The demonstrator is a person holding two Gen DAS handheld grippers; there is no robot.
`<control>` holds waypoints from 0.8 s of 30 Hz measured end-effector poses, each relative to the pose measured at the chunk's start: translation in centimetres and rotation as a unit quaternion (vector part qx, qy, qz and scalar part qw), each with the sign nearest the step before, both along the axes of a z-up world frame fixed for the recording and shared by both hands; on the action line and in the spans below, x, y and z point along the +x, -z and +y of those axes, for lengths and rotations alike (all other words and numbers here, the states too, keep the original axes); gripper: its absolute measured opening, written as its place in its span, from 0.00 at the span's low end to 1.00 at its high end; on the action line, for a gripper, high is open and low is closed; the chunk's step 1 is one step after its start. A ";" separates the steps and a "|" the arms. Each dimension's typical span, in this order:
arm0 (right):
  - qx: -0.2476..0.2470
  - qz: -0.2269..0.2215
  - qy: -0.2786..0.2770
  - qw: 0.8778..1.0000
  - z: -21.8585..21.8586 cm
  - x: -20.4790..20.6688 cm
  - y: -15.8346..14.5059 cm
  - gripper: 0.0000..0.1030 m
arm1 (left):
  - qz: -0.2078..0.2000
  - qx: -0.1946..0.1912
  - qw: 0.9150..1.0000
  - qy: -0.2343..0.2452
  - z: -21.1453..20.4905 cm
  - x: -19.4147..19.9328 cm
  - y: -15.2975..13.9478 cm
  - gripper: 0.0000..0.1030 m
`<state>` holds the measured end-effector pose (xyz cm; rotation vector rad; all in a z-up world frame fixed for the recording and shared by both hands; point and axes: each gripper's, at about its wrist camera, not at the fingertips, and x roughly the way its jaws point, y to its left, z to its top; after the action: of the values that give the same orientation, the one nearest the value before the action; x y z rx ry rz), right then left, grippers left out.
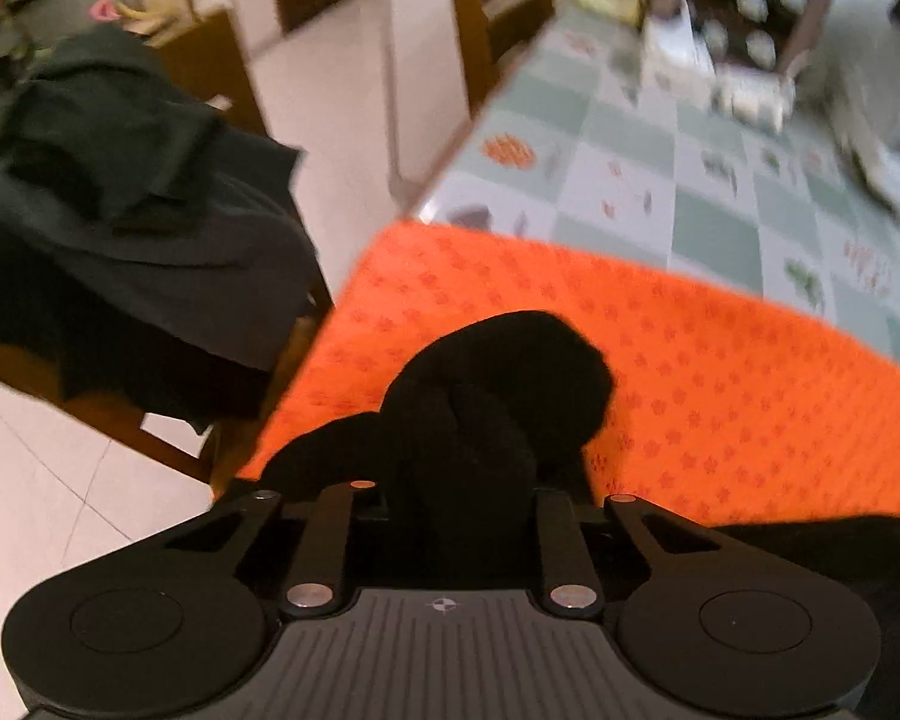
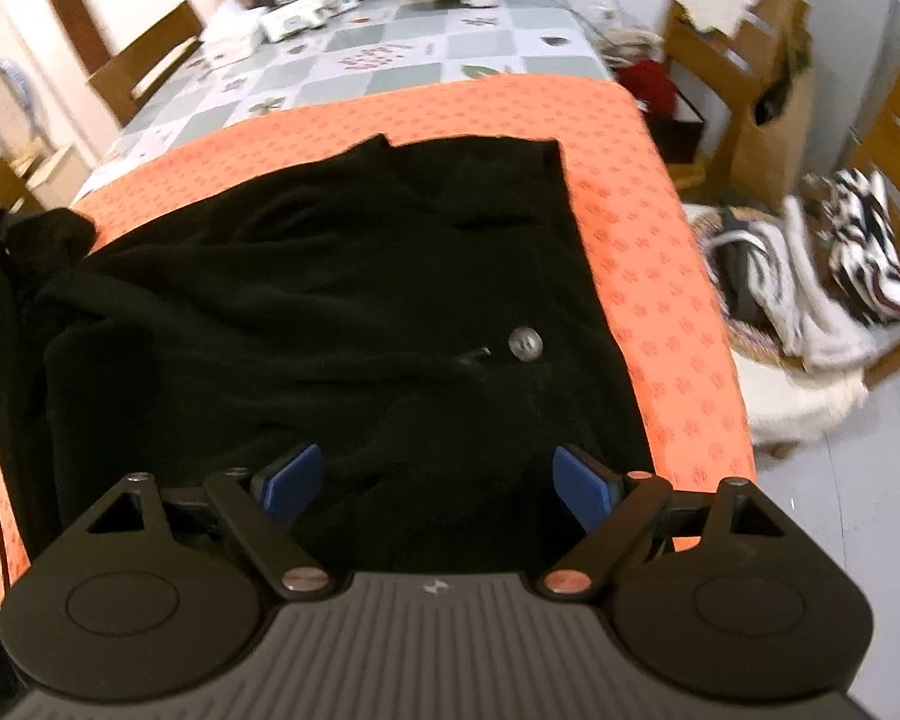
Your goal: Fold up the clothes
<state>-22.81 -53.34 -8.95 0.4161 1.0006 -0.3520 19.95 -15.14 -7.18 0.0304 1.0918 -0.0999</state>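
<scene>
A black garment [image 2: 330, 276] with a silver button [image 2: 525, 343] lies spread on an orange mat [image 2: 660, 276] on the table. My right gripper [image 2: 435, 483] is open, its blue pads [image 2: 582, 483] wide apart just above the garment's near edge. My left gripper [image 1: 465, 468] is shut on a bunched fold of the black garment [image 1: 498, 384], held over the orange mat [image 1: 720, 390]; the cloth hides its fingertips. The bunched part also shows at the left in the right wrist view [image 2: 48, 240].
A checked tablecloth [image 1: 660, 180] covers the table beyond the mat, with boxes and cups at the far end [image 1: 744, 18]. A chair draped with dark clothes [image 1: 120, 210] stands left. Chairs with a pile of clothes [image 2: 810, 276] stand right of the table.
</scene>
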 end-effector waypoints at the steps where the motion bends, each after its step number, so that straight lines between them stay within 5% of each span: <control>1: -0.001 -0.001 -0.011 1.000 -0.2 0.4 0.0 0.86 | -0.010 -0.009 1.000 -0.015 0.8 -0.9 -0.9 0.21; 7: -0.004 -0.007 -0.076 0.997 -1.7 2.9 0.2 0.86 | -0.054 -0.069 0.990 -0.106 6.9 -7.8 -5.8 0.21; 13: 0.002 -0.009 -0.135 0.991 -2.4 4.6 1.4 0.86 | -0.092 -0.064 0.973 -0.203 13.6 -15.6 -7.7 0.21; 18: 0.007 0.006 -0.178 0.984 -1.6 5.6 2.9 0.86 | -0.053 -0.039 0.954 -0.293 18.8 -21.2 -5.1 0.21; 24: 0.005 0.012 -0.215 0.976 -0.6 6.5 3.5 0.86 | 0.002 -0.053 0.927 -0.372 24.1 -26.3 0.6 0.23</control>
<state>-16.36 -53.94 -12.42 0.1949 1.0854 0.0392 -6.40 8.91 -7.76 -0.4814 1.0390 0.5249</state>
